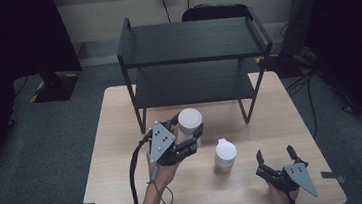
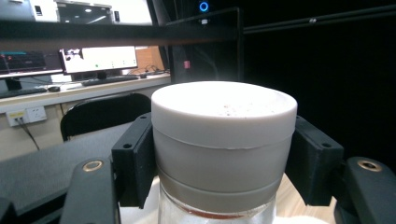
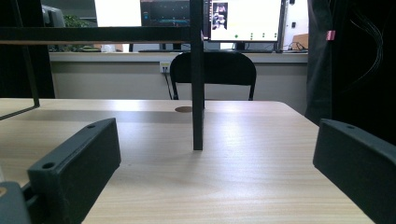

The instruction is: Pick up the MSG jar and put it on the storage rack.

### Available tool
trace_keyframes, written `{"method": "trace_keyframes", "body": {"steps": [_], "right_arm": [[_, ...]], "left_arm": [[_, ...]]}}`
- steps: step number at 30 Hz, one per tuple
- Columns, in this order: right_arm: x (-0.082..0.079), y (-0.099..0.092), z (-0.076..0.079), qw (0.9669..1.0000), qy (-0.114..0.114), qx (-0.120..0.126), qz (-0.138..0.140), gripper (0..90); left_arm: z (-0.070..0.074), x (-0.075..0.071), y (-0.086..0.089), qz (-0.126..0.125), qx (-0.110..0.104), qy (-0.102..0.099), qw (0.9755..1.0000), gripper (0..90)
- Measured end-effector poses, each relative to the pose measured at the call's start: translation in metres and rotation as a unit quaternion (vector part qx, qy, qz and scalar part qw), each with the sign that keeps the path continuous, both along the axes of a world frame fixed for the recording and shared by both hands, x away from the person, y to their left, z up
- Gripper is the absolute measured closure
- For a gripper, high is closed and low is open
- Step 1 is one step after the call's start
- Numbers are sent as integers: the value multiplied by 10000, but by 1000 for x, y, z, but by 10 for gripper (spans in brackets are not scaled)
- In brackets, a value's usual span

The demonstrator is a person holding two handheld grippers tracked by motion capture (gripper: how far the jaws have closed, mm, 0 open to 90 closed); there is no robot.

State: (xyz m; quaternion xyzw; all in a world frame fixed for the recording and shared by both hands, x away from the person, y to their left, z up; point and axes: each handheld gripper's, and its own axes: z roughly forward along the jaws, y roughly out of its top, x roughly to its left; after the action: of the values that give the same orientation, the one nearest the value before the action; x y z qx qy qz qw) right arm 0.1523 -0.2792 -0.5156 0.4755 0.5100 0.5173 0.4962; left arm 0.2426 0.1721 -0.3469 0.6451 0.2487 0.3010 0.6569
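The left gripper has its fingers clenched on the white-lidded jar, upright between them off the tabletop, the black shelf rack just beyond, while the right gripper rests released.

I cannot read any text, label or number here. The monitors behind the table's far edge show bright windows, but their writing is too small and blurred for me. The white lid of the jar carries no print that I can see.
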Motion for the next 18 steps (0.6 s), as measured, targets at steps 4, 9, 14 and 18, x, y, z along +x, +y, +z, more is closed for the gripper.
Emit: {"method": "trace_keyframes", "body": {"steps": [4,9,14,18], "right_arm": [[0,0,0,10000,0,0,0,0],[0,0,0,10000,0,1,-6,0],[0,1,0,10000,1,5,-23,0],[0,0,0,10000,1,4,-15,0]], "left_arm": [[20,10,7,-172,-195,9,9997,341],[49,21,11,-277,-184,-17,9994,341],[83,32,8,-142,-167,-46,9997,341],[108,40,2,74,-126,-92,9999,341]]}}
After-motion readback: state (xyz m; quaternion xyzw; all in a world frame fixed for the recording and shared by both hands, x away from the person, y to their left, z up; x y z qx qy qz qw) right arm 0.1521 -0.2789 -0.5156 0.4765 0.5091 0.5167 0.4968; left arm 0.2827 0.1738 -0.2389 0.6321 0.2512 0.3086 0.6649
